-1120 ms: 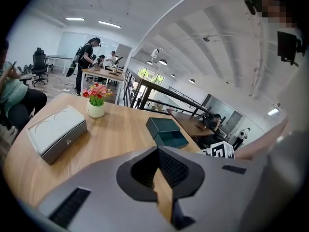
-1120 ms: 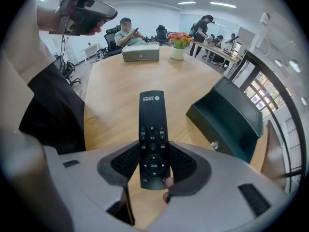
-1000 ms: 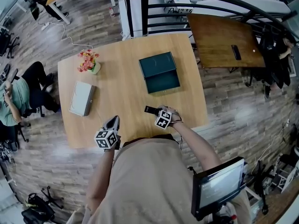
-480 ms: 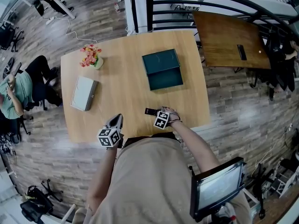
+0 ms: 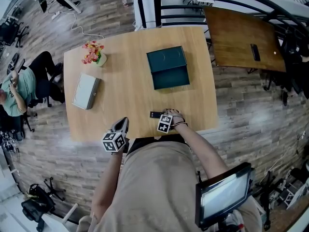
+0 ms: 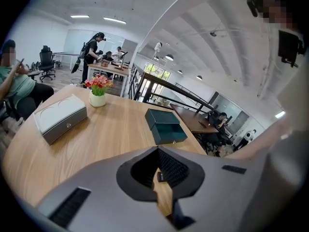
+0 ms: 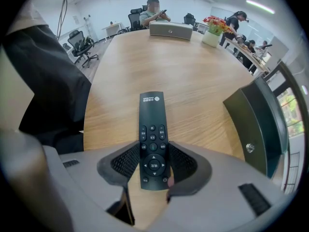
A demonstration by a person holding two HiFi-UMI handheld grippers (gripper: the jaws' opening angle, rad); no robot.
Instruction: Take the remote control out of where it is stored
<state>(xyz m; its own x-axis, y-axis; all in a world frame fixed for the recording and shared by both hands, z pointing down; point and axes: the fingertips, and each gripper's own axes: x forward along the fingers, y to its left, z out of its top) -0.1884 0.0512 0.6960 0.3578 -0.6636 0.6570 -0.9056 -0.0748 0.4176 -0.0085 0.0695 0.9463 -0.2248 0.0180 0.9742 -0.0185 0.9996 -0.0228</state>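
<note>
Remote control (image 7: pixel 151 129), slim black plastic slab, clamped between right gripper's (image 7: pixel 153 170) ribbed pads (image 7: pixel 126 162) by smooth wooden table's (image 5: pixel 125 81) near edge; left gripper (image 6: pixel 158 174) closed, empty.

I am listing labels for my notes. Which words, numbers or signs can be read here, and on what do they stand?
No word reads clearly enough to quote.
Remote: white logo and print at its far end, too small to read.
Remote's round pad: four arrow signs; middle print blurred.
Marker cubes: square patterns only, no words.
Green box, grey box: no print seen.
</note>
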